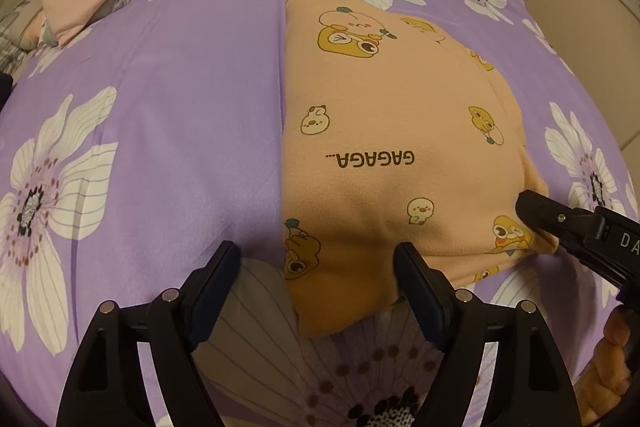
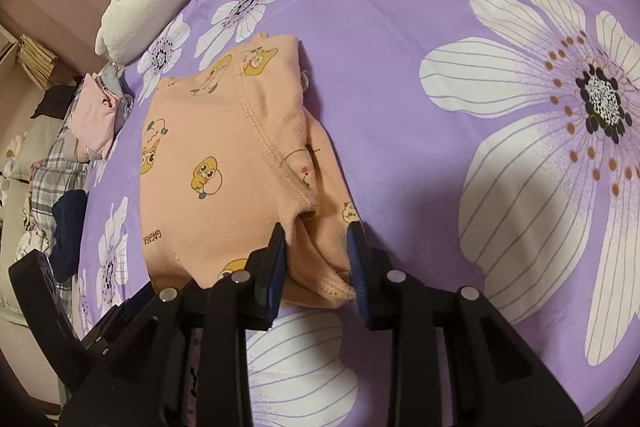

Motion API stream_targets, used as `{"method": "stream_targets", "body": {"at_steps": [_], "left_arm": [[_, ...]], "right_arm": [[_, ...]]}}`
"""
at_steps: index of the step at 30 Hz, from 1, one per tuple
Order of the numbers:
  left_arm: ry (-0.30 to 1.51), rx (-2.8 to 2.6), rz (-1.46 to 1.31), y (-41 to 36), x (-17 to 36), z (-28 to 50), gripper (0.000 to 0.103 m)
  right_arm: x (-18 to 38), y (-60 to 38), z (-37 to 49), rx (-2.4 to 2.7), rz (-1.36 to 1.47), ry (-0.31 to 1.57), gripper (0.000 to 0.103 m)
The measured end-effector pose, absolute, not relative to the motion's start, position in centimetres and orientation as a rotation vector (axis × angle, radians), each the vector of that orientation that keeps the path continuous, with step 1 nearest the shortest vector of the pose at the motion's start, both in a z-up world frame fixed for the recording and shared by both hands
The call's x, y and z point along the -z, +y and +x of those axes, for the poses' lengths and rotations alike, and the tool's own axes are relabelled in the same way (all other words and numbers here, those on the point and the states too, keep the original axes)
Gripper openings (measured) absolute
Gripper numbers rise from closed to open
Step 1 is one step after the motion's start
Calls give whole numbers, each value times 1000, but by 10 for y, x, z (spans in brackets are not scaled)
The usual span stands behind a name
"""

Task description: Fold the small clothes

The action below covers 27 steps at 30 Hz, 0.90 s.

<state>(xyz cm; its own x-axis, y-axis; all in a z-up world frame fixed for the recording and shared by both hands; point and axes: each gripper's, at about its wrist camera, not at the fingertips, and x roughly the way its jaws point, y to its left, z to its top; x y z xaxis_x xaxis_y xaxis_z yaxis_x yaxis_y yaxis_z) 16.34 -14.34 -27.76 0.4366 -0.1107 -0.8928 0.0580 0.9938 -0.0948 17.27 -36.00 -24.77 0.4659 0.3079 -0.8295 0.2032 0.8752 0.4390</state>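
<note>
Both tools sit at the near end of the peach garment point(image 1: 384, 131), which lies flat on the purple flowered bed cover point(image 1: 180, 87) with its long axis running away from them toward the pillows. The right tool point(image 2: 316, 259) is the nearer one: its jaws straddle the near right corner of the cloth, a bunched, stitched edge rising between the two pads, and the gap is narrow. From its own wrist view the pads look close against the fabric on both sides, though I cannot tell whether they truly pinch it or only flank it. The left tool point(image 1: 316, 291) stands spread wide at the near left corner; one finger point(image 1: 416, 287) rests at or just over the cloth's edge, the other hangs over bare cover, and nothing is caught between them.

I judge that the coming fold depends on lifting this near end and carrying it along the long axis toward the far end, so the left tool needs to gather its corner first.

The garment is soft peach knit, already doubled lengthwise, with a straight left edge and a curved seam showing on the right. It is printed with small yellow cartoon ducks and the word GAGAGA point(image 1: 376, 159).
</note>
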Motion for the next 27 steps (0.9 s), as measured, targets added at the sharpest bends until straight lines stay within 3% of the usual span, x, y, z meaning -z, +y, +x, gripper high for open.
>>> {"method": "stream_targets", "body": {"at_steps": [14, 18, 22, 27], "left_arm": [[1114, 98, -65, -142, 277, 164, 85], [1150, 181, -166, -128, 268, 168, 85], [1123, 327, -582, -75, 254, 182, 85], [1276, 533, -679, -62, 272, 224, 86]], "right_arm": [[247, -364, 171, -95, 538, 1095, 33], [246, -376, 170, -162, 639, 1079, 44], [244, -395, 168, -205, 733, 1051, 57], [243, -408, 184, -278, 814, 1044, 61]]}}
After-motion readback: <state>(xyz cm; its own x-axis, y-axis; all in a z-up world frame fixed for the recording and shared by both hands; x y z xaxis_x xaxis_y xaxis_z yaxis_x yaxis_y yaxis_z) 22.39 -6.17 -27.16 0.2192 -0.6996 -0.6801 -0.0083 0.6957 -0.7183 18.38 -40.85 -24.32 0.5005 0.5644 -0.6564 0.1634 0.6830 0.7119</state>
